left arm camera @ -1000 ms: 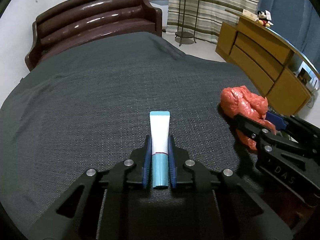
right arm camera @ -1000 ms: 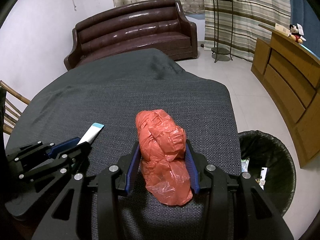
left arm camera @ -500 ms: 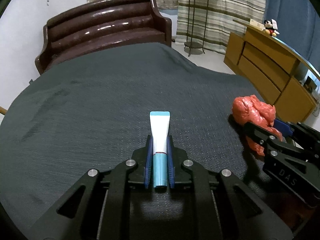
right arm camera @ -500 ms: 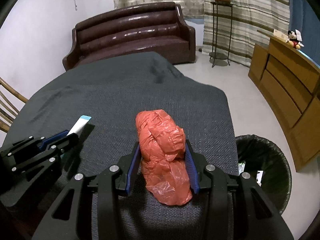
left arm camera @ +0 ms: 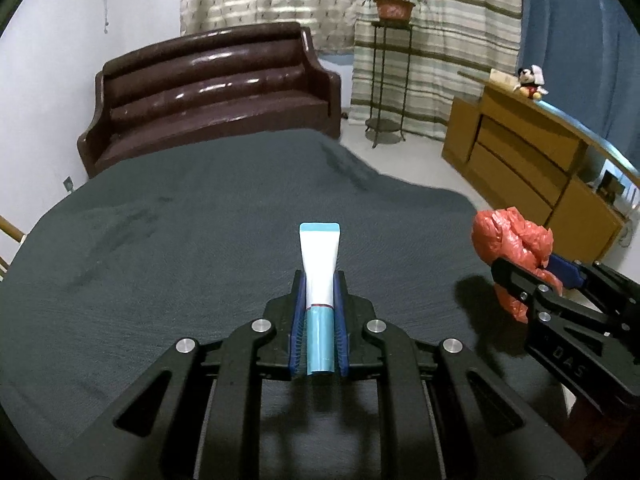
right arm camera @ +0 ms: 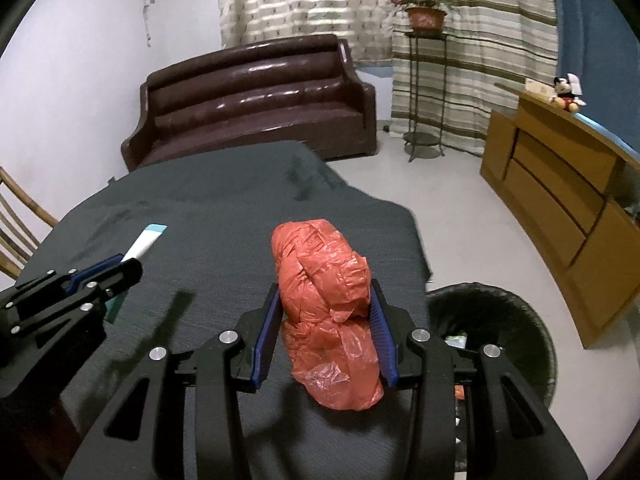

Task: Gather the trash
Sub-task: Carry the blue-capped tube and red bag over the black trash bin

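My left gripper (left arm camera: 319, 280) is shut on a white and teal tube (left arm camera: 319, 264), which sticks out forward above the dark grey cloth-covered table (left arm camera: 180, 240). My right gripper (right arm camera: 325, 292) is shut on a crumpled red plastic bag (right arm camera: 324, 280), also held above the cloth. From the left wrist view the red plastic bag (left arm camera: 510, 240) and the right gripper (left arm camera: 532, 276) show at the right. The right wrist view has the left gripper (right arm camera: 124, 266) with the tube (right arm camera: 146, 242) at its left. A black-lined trash bin (right arm camera: 496, 320) stands on the floor beside the table's right edge.
A brown leather sofa (left arm camera: 216, 92) stands behind the table. A wooden sideboard (right arm camera: 568, 200) with a plush toy (right arm camera: 566, 94) runs along the right. A metal plant stand (right arm camera: 424, 92) is by the curtains. A wooden chair (right arm camera: 20, 220) is at the left.
Both grippers have risen off the cloth and tilted up, each keeping its object. More of the room and the bin's inside shows now.
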Motion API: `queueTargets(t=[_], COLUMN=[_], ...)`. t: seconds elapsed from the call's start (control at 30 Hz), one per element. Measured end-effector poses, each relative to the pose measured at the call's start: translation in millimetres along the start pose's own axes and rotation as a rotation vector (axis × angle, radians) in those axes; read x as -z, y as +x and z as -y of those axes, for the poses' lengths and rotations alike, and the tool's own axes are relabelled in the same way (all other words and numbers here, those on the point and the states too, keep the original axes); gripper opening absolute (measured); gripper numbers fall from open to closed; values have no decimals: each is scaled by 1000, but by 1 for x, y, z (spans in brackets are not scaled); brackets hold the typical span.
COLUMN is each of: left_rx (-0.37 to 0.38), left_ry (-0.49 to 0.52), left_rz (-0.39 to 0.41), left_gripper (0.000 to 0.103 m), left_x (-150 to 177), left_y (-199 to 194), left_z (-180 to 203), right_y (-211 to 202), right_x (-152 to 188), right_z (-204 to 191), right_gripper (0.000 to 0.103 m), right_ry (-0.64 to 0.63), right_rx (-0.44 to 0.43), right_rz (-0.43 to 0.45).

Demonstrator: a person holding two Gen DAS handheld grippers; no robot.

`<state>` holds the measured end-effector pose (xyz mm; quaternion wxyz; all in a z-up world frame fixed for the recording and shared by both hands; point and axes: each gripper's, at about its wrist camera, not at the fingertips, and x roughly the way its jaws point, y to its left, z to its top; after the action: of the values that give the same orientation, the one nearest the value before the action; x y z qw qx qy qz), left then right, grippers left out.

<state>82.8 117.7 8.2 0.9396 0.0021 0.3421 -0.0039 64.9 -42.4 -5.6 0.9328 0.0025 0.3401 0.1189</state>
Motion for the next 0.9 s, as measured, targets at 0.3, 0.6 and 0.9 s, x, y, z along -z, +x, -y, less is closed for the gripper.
queueTargets(t=[0.3,0.6,0.9], left_rx=[66,151,183], left_ry=[59,127,187], left_rz=[51,78,78], left_gripper=[13,13,14], left_x=[-6,-9,-9], left_y=[-14,-9,15], left_z=[46,107,161], right_y=[-31,-44,-35], right_x=[9,17,21], right_z=[50,100,125], right_gripper=[42,42,42], right_ry=[62,117,159], right_rx=[95,205,242], right_rz=[41,46,31])
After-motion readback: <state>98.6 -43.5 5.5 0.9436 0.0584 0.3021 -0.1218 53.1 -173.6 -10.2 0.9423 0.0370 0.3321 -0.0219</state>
